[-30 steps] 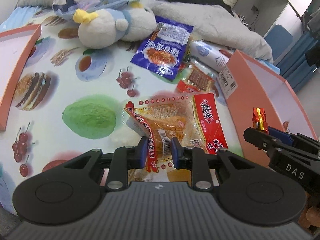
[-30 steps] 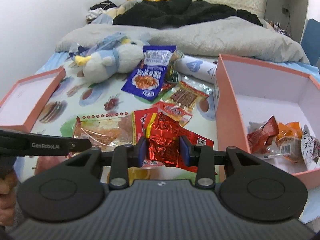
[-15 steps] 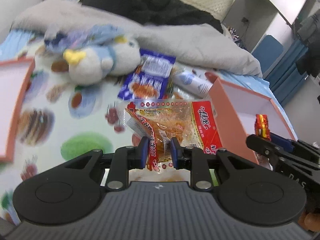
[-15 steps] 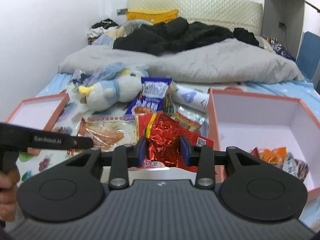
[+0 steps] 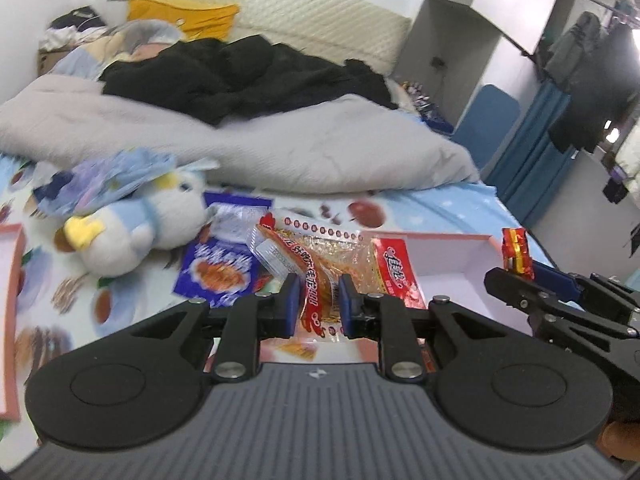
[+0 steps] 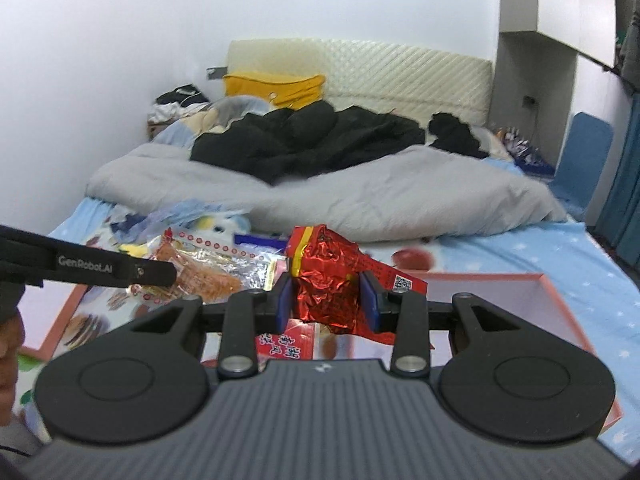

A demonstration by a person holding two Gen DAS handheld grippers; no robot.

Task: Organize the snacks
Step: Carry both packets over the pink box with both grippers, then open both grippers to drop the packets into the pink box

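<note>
Left gripper (image 5: pixel 319 300): jaws clamped on the near edge of the clear snack pack (image 5: pixel 320 258); both blue pads press the wrapper from either side.
Clear snack pack: held off the bed, tilted, red printed strip running across it; orange contents visible through the film. A red label panel shows on its right side. In the right wrist view the same pack (image 6: pixel 208 270) hangs beyond the left gripper's black finger.
Right gripper (image 6: pixel 327 300): jaws closed on the red foil packet (image 6: pixel 326 280); foil crumpled, a yellow band near its top edge. Packet is raised above the bed.
Red foil packet, left wrist view: only its top (image 5: pixel 517 254) shows above the right gripper's finger, at the right side of the frame.
Pink box (image 5: pixel 456 258): open, on the right side of the bed, directly beyond the clear snack pack; white inside wall visible. Contents cannot be made out. In the right wrist view its rim (image 6: pixel 560 300) lies below and right of the foil packet.
Pink lid (image 5: pixel 12 320): at the left edge of the bed, well apart from the box.
Blue snack bag (image 5: pixel 218 268): flat on the printed sheet, just left of the held pack.
Plush toy (image 5: pixel 132 228): lying beside the blue bag, toward the left.
Grey duvet (image 5: pixel 280 148): bunched across the far part of the bed.
</note>
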